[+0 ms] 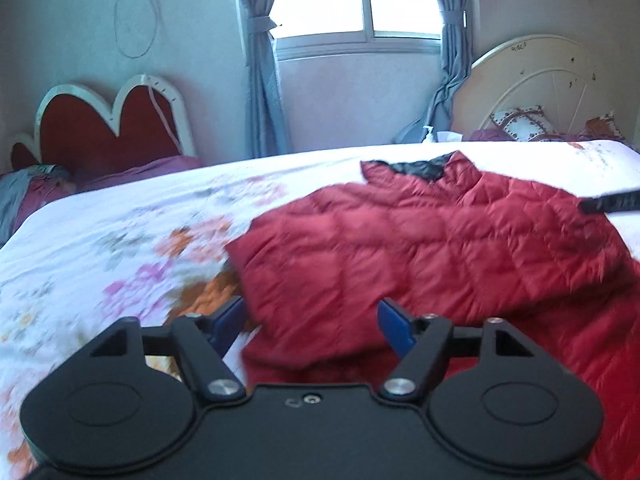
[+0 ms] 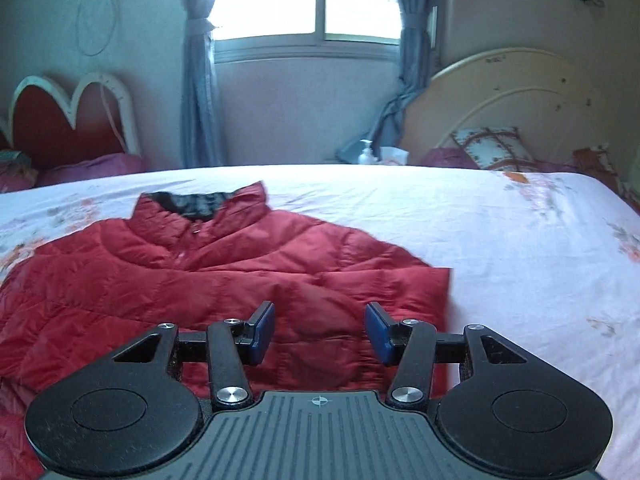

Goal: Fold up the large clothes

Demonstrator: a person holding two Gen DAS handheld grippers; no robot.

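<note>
A red quilted jacket (image 1: 420,248) with a dark collar lining lies flat on the floral bedsheet (image 1: 120,264), collar toward the window. In the left wrist view my left gripper (image 1: 314,322) stands open just over the jacket's near left edge, with nothing pinched between its blue pads. The right wrist view shows the jacket (image 2: 200,272) with a straight folded right side. There my right gripper (image 2: 320,332) stands open above the jacket's lower part, its pads apart from the fabric. A black bar (image 1: 612,202) reaches in over the jacket from the right edge.
The white sheet (image 2: 520,260) spreads wide to the right of the jacket. A red heart-shaped headboard (image 1: 108,132) stands at the far left and a cream round headboard (image 2: 508,112) with a pillow (image 2: 492,148) at the far right. A pump bottle (image 2: 366,152) sits below the window.
</note>
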